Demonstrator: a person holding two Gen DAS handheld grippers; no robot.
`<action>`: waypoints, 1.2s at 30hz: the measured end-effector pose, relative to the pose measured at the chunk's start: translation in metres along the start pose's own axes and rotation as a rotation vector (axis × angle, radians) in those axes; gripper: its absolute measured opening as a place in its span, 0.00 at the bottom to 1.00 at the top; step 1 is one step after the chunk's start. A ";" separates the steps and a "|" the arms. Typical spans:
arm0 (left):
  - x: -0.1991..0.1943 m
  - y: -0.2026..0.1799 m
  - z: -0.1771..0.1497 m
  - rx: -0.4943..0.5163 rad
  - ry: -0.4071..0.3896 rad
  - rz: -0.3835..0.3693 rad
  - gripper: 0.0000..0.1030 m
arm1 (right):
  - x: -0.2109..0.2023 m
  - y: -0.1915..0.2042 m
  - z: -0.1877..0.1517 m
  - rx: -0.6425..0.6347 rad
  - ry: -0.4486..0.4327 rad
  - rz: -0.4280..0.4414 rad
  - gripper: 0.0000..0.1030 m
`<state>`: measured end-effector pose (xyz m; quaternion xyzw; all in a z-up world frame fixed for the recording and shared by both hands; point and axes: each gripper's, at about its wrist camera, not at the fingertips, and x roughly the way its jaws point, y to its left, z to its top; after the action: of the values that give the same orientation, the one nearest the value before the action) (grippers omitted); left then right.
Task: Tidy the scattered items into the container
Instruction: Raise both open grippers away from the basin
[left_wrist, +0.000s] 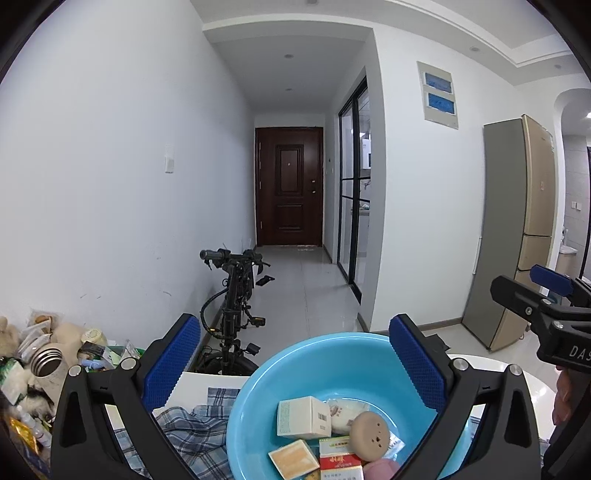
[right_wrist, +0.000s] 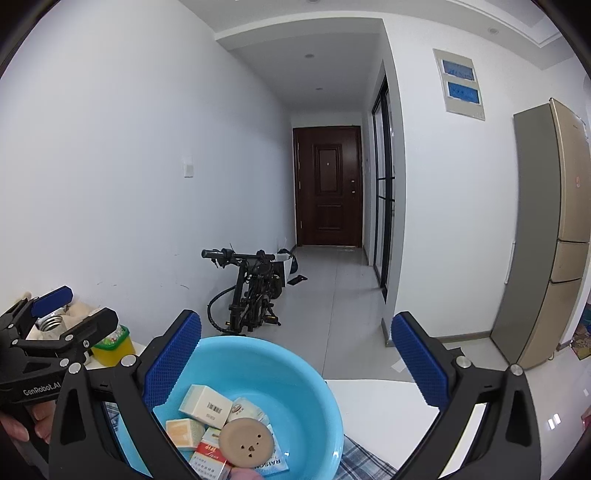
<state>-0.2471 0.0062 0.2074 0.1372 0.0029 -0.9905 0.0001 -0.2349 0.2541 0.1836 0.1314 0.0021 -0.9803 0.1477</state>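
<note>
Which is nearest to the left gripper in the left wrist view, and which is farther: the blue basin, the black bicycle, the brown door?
From the left gripper:
1. Blue basin, right below, between its fingers.
2. Black bicycle, behind the basin, by the left wall.
3. Brown door, at the corridor's far end.

white walls (left_wrist: 110, 166) flank a grey tiled floor (left_wrist: 306, 291) — a dark brown door (left_wrist: 289, 186) ends the hallway, folded bicycle (left_wrist: 236, 295) left, tall fridge (left_wrist: 517, 232) right.
</note>
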 end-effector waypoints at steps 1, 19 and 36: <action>-0.009 -0.002 0.001 0.000 -0.006 -0.006 1.00 | -0.006 0.001 0.001 0.001 -0.002 0.001 0.99; -0.129 -0.008 0.004 0.023 -0.056 -0.029 1.00 | -0.111 0.025 0.006 -0.015 -0.056 -0.001 0.99; -0.230 -0.005 -0.019 0.040 -0.104 0.000 1.00 | -0.198 0.047 -0.016 -0.026 -0.079 0.010 1.00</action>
<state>-0.0203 0.0108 0.2518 0.0857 -0.0168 -0.9962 -0.0026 -0.0348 0.2670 0.2206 0.0906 0.0083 -0.9838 0.1542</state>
